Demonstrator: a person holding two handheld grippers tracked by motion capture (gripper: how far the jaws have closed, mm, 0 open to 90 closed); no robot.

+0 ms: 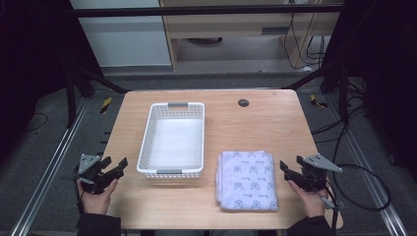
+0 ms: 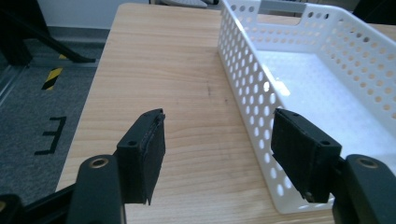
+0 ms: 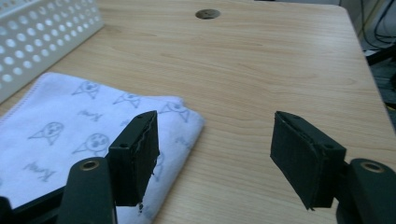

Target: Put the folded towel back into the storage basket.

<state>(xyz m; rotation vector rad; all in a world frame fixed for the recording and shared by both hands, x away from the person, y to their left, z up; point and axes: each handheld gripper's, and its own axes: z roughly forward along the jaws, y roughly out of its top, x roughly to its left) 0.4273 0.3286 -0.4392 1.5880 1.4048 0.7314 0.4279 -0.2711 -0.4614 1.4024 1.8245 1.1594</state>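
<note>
Wooden desk (image 1: 255, 123) | left gripper (image 1: 114, 166), right gripper (image 1: 290, 167) hover at near corners, fingers wide, empty | one basket (image 1: 173, 109), one folded towel (image 1: 246, 179)

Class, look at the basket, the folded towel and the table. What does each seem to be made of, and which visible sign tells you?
Basket: probably moulded plastic, white and slightly glossy, its walls punched with regular round holes.
Towel: soft woven or knitted cloth, matt pale lilac with a printed pattern; it folds with rounded edges.
Table: wood or wood-look laminate, smooth with light grain lines; which one cannot be told.
</note>
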